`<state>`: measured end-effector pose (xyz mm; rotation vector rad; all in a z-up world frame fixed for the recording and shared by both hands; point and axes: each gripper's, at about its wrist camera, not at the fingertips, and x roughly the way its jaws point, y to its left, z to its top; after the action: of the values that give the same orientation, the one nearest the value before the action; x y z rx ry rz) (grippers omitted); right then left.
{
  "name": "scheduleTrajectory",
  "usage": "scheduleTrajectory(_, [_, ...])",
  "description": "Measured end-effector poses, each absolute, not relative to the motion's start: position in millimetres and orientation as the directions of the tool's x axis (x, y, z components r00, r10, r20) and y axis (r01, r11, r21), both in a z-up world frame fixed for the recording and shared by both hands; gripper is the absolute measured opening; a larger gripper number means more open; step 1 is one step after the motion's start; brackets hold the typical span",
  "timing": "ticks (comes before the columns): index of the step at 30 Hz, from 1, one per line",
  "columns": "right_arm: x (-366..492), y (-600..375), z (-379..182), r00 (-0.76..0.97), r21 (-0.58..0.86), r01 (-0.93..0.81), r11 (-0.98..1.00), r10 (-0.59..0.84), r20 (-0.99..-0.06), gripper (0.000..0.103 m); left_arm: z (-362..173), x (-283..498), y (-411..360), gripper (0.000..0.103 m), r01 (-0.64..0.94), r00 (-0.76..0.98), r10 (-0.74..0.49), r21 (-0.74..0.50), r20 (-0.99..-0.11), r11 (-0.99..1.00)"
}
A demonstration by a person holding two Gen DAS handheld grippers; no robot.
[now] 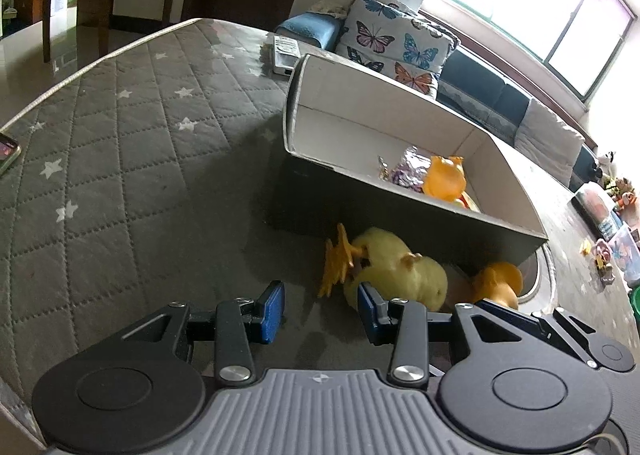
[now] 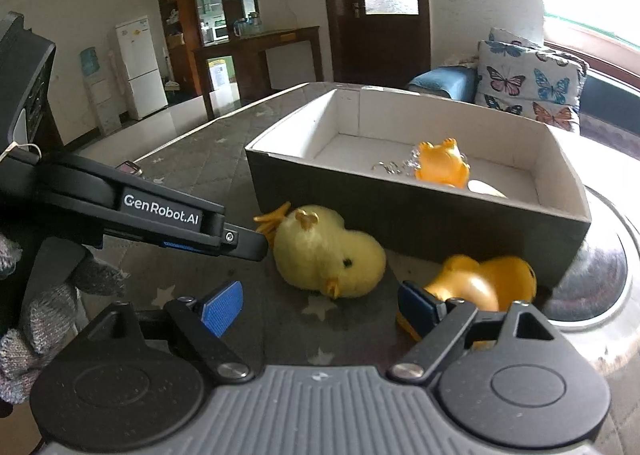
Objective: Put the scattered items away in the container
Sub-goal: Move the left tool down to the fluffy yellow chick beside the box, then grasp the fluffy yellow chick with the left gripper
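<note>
Box (image 2: 420,223): orange toy (image 2: 442,169) + wrapper already in. Left out: plush chick (image 2: 328,251) at box's 7 o'clock, orange duck (image 2: 484,281) at 5. Both grippers, L (image 1: 320,305) & R (image 2: 320,305), released, nothing held.

Both wrist cameras sit low and close over the quilted desk (image 1: 120,143), looking forward and downward along their fingers (image 1: 274,305); both share the box (image 2: 420,215) and plush chick (image 2: 328,251).
</note>
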<state>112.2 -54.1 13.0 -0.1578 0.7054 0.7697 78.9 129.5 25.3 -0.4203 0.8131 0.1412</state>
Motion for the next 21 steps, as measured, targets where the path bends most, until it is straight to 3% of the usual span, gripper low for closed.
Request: scheduleTrajectory(21, [129,-17,3,0.494,0.038,-0.739,0.673,0.579,-0.649,0.095,32,86,135,0.043,-0.247,0.694,-0.047,-0.298,-0.718,0.922])
